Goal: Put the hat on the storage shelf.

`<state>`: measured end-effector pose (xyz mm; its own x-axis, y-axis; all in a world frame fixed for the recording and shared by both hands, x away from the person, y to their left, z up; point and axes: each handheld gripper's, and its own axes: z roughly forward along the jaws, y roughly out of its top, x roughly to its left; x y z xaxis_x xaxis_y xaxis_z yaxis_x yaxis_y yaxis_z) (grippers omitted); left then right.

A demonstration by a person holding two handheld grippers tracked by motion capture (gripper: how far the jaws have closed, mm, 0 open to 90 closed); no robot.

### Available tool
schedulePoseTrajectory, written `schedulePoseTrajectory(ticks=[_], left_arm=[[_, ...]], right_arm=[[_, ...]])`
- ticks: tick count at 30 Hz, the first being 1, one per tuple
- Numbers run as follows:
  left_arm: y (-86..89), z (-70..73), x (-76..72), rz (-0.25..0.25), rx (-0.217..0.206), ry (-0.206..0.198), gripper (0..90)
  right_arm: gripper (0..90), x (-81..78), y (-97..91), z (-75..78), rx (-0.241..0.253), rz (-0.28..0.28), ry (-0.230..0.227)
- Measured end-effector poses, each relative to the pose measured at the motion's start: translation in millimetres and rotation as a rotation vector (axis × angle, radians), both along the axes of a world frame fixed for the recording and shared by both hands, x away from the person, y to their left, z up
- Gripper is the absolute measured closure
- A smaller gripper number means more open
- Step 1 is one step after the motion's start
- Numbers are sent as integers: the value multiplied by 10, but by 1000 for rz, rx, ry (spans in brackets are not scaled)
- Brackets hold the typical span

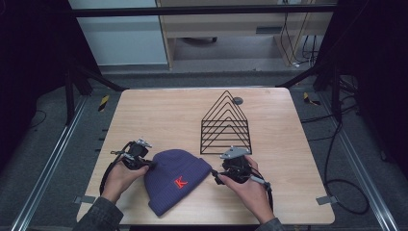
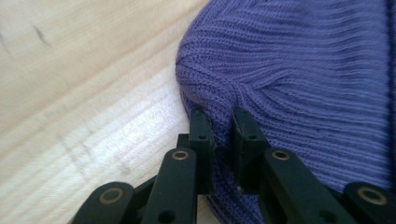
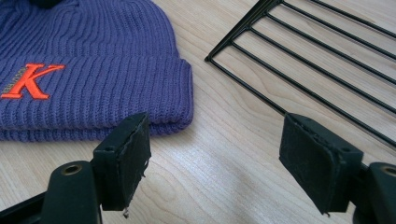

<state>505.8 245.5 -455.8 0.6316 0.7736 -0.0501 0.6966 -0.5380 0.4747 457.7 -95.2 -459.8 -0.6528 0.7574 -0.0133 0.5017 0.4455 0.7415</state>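
A purple knitted hat (image 1: 177, 180) with an orange letter K on its folded cuff is laid flat on the wooden table (image 1: 159, 115), near the edge closest to the person, with its rounded crown turned toward the left gripper (image 1: 139, 161) and its cuff turned toward the right gripper (image 1: 230, 172). The long axis of the hat is thus set roughly from one gripper to the other. In the left gripper view, a fold of the knit at the crown edge is seen pinched between the left gripper's jaws, which are clenched on the hat (image 2: 299, 79). In the right gripper view, the right gripper (image 3: 215, 158) is held with its jaws spread wide and nothing between them; the cuff corner of the hat (image 3: 93, 79) is found just ahead of the jaw on the hat's side, touching or nearly so, while the other jaw is nearer the black wire rack (image 3: 322, 56). Beyond the hat, the rack (image 1: 225, 126) is stood on the table, well apart from the crown and near the cuff end. A grip on the cuff would probably call for the right gripper to be shifted toward the hat.
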Motion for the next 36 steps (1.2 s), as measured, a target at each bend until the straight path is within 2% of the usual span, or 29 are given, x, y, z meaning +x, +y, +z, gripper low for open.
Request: schedulePoseTrajectory(ticks=[3, 6, 8, 9, 11, 20, 22, 24, 26, 28, 29, 30, 31, 32, 36], left_arm=[[-34, 69, -22, -23, 22, -25, 804], [-83, 193, -61, -51, 39, -72, 807], [-137, 346, -112, -77, 43, -123, 807], [-137, 346, -112, -77, 43, -123, 807], [-194, 514, -157, -116, 34, -176, 807], [-361, 1030, -313, -228, 89, -313, 809], [-372, 1066, -326, -235, 90, -325, 809], [-401, 1202, -365, -258, 79, -355, 809], [-405, 1251, -375, -270, 91, -361, 809], [-415, 1380, -412, -290, 72, -380, 809], [-415, 1380, -412, -290, 72, -380, 809], [-413, 1470, -443, -305, 84, -397, 809], [-413, 1470, -443, -305, 84, -397, 809], [-402, 1567, -478, -320, 94, -417, 809], [-381, 1709, -515, -345, 84, -443, 809]], right_arm=[[247, 3, 4, 0, -1, 0, -1], [244, -1, 15, 10, 2, 6, -5], [241, -13, 22, 31, 9, 7, -13], [241, -13, 22, 31, 9, 7, -13], [241, -15, 18, 54, 12, 11, -21], [242, -81, 67, 121, 43, 34, -56], [245, -92, 77, 138, 48, 37, -65], [251, -101, 86, 153, 55, 42, -74], [252, -104, 93, 158, 57, 44, -76], [255, -110, 117, 169, 60, 56, -83], [255, -110, 126, 171, 60, 58, -83], [255, -110, 135, 173, 58, 60, -84], [255, -111, 140, 175, 58, 60, -85], [255, -109, 147, 177, 59, 62, -87], [257, -94, 191, 187, 66, 78, -94]])
